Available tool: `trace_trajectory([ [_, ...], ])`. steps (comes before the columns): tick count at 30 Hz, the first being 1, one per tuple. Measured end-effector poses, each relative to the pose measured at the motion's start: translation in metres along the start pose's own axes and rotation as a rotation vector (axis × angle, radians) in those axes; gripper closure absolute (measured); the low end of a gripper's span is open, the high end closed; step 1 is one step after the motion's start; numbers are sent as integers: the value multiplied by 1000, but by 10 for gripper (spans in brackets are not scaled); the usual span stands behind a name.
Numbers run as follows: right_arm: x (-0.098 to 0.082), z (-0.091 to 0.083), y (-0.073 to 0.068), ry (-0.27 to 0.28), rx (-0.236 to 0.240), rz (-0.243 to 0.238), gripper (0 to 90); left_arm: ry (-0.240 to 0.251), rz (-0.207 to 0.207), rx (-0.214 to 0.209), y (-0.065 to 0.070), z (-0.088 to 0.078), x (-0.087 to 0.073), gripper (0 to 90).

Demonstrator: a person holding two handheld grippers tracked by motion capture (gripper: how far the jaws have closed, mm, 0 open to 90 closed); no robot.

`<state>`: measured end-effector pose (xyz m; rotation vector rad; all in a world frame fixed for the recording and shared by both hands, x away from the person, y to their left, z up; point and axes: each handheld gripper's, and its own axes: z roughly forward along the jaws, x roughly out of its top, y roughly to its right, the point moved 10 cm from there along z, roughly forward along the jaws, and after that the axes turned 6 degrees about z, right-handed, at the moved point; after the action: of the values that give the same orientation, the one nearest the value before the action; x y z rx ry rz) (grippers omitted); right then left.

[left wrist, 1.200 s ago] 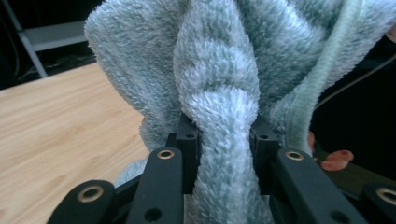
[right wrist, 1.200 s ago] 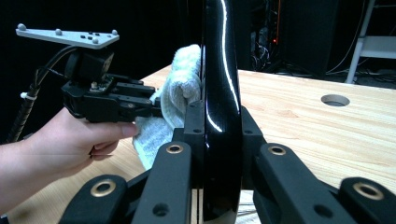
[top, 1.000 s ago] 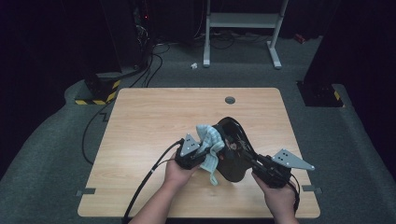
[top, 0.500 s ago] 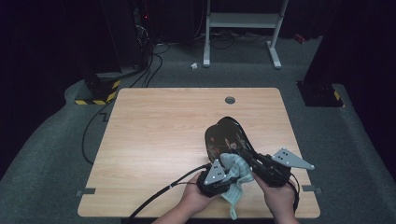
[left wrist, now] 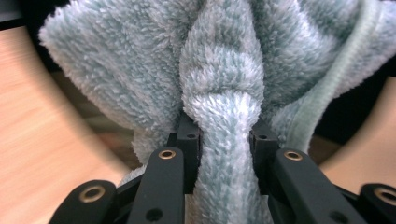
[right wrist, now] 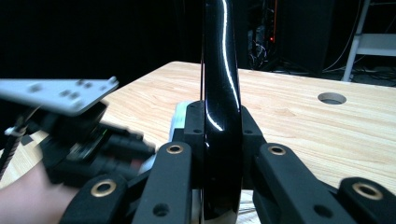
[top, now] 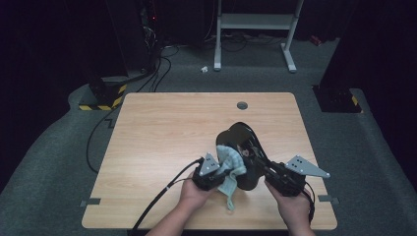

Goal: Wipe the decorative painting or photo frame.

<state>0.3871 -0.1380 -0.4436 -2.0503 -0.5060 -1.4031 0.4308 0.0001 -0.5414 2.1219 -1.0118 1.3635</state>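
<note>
While both tools grip, items stand thus: left gripper (top: pixel 227 169) clamped on a bunched pale blue-green towel (left wrist: pixel 219 107) (pile pinched between its jaws), pressed against a glossy black curved object (top: pixel 244 155) held on edge over the wooden table (top: pixel 162 142); right gripper (right wrist: pixel 219 140) closed on that object's rim.
</note>
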Motion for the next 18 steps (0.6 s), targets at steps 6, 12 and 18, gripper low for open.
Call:
trace_trajectory([
  [6,0,0,0,2,0,4,796,-12,-73,98,-48,-1,-6,723],
  [12,0,1,-1,2,-1,5,795,-15,-47,47,-31,1,-6,725],
  [18,0,1,-1,1,1,6,796,8,23,-56,15,-3,2,724],
])
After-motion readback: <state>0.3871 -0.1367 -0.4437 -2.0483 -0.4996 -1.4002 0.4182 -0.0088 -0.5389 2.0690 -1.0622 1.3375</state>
